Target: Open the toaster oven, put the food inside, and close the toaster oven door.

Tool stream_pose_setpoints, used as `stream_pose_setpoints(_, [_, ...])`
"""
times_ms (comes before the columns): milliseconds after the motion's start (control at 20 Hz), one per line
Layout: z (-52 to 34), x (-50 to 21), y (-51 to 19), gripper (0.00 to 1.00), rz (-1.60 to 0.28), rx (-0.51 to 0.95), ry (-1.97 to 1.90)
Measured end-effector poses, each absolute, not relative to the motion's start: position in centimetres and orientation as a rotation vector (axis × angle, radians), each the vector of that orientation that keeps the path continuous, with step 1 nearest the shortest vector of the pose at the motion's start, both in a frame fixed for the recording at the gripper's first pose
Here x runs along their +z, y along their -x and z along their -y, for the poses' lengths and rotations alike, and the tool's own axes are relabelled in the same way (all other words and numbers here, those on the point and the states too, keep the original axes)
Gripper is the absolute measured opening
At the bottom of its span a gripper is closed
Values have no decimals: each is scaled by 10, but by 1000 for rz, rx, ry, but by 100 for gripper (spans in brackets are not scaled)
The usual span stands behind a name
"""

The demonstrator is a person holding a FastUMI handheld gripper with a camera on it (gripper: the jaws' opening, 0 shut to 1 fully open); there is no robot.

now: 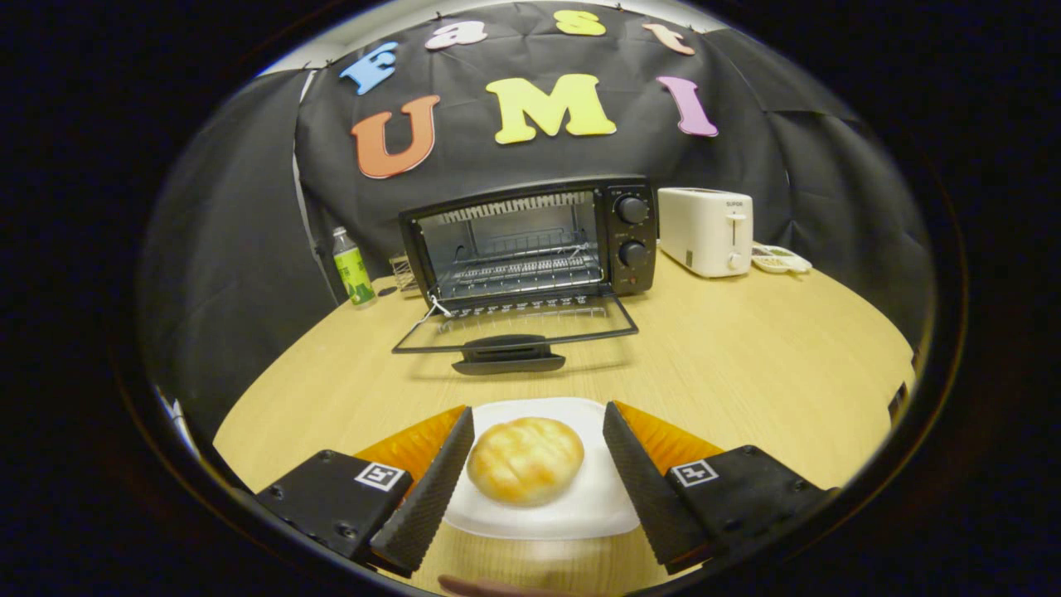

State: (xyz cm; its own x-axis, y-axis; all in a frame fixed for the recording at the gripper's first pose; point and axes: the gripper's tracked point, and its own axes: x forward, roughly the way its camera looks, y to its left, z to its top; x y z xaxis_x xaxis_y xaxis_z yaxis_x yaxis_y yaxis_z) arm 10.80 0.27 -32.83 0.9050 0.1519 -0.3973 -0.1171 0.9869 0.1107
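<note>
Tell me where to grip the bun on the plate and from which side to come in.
Grip the bun across its rounded sides at the widest part, coming from straight above. It sits domed side up on the white plate, and the open gripper already has a finger on each side of it, not touching. Squeeze gently: it looks soft. Keep the fingertips above the plate's rim.

bare worktop (729,348) between open claw (539,419) and toaster oven (530,245), its lowered door (514,327) jutting forward, cavity unobstructed, toaster (706,230) flanking
</note>
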Motion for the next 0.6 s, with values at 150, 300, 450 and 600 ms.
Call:
stream_pose_setpoints(150, [-9,-343,-102,100,-437,154,-75])
stream_pose_setpoints(300, [-14,-353,-102,100,-475,151,-75])
stream_pose_setpoints(450, [-14,-352,-103,100,-473,141,-96])
stream_pose_setpoints(600, [-12,-351,-102,88,-485,135,-151])
